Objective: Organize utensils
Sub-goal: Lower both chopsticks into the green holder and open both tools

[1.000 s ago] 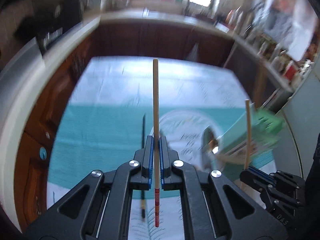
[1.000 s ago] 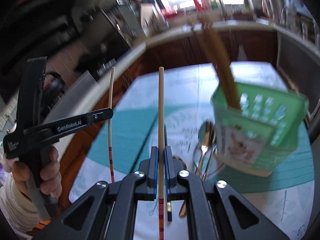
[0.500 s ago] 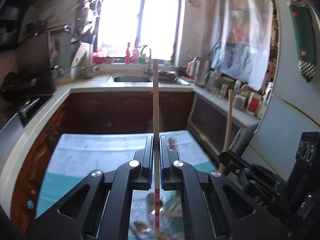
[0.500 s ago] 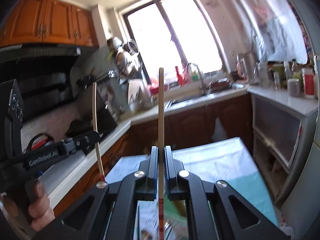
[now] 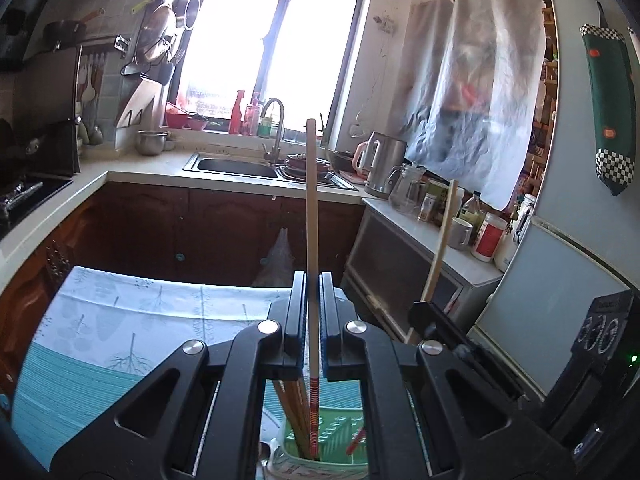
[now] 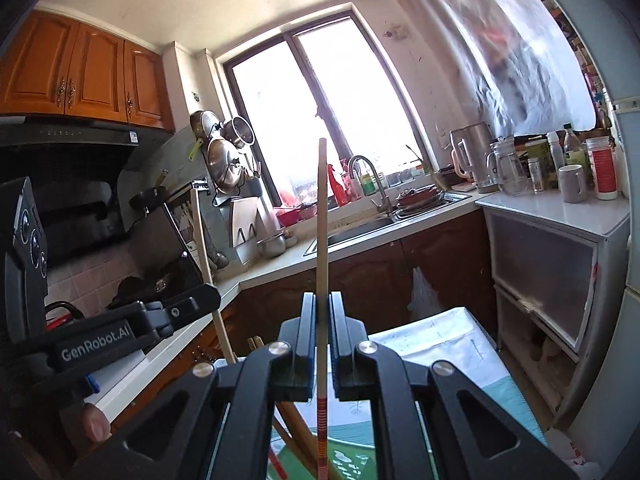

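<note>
Two chopsticks were in play, one per hand, and we took the left wrist view first. Our left tongs (image 5: pixel 312 332) were closed on a pale chopstick (image 5: pixel 311 240) that stood upright between the pads, its red-striped lower end already reaching down into the green utensil basket (image 5: pixel 340 436) directly beneath. Several darker wooden chopsticks (image 5: pixel 292 412) leaned inside that basket just beside the striped tip. Off to the right we saw our right tongs (image 5: pixel 428 312) with a second chopstick (image 5: pixel 442 236) rising from them at a slight tilt. Only a strip of the patterned tablecloth (image 5: pixel 120 332) on the counter showed past the tool.

In the right wrist view, the right tongs (image 6: pixel 322 344) were likewise shut around their chopstick (image 6: pixel 322 240), long axis vertical, the striped end (image 6: pixel 321 436) pointing down toward the same green basket (image 6: pixel 352 464). Brown chopsticks (image 6: pixel 296 428) crossed just left of that tip. The left tongs (image 6: pixel 200 300) hung to the left with their stick (image 6: pixel 204 256) angled down toward the basket too.

We judged the coming move to be a straight drop: both sticks sat above the basket, and the left one looked deeper in. The leaning chopsticks, and the two tools close together over one opening, seemed the likeliest things to snag.
</note>
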The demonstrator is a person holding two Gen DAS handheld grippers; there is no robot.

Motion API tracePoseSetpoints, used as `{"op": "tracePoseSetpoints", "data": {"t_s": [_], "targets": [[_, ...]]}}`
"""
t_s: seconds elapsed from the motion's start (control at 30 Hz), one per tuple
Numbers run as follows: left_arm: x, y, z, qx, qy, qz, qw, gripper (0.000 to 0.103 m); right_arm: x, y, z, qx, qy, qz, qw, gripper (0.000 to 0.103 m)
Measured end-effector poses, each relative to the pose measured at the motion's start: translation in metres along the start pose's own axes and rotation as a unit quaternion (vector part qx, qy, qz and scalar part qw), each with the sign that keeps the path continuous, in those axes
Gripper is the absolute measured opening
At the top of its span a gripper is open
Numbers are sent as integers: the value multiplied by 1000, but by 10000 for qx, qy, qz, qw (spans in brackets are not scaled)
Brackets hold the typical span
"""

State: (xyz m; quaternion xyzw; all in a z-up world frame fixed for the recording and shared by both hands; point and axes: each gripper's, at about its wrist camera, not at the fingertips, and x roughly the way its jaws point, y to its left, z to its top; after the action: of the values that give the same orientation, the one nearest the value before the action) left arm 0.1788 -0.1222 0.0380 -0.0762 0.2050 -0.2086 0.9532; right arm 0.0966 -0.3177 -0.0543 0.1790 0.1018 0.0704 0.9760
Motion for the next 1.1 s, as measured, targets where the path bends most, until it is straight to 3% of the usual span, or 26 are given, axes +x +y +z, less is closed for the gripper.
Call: {"op": "tracePoseSetpoints", "data": {"t_s": [0.27,0.5,0.67,0.77,0.83,1.1], "targets": [[27,9,-32,5,215,-40,9998,3,12,7,-29,-613,95,29,9981,6],[31,16,-72,144,772,65,9969,4,13,7,-59,-805,1046,263,9909,8],[27,25,-94,150,1252,80,9920,5,-1,8,-66,-669,1207,227,9902,15],[20,33,-102,49,1445,149,9894,14,-12,9,-65,-543,1218,260,9907,16],[17,41,-106,-122,1603,130,9869,28,-18,11,-65,-510,1235,241,9907,16],[-16,62,-118,-310,1755,347,9834,35,-47,28,-68,-517,1199,270,9911,16]]}}
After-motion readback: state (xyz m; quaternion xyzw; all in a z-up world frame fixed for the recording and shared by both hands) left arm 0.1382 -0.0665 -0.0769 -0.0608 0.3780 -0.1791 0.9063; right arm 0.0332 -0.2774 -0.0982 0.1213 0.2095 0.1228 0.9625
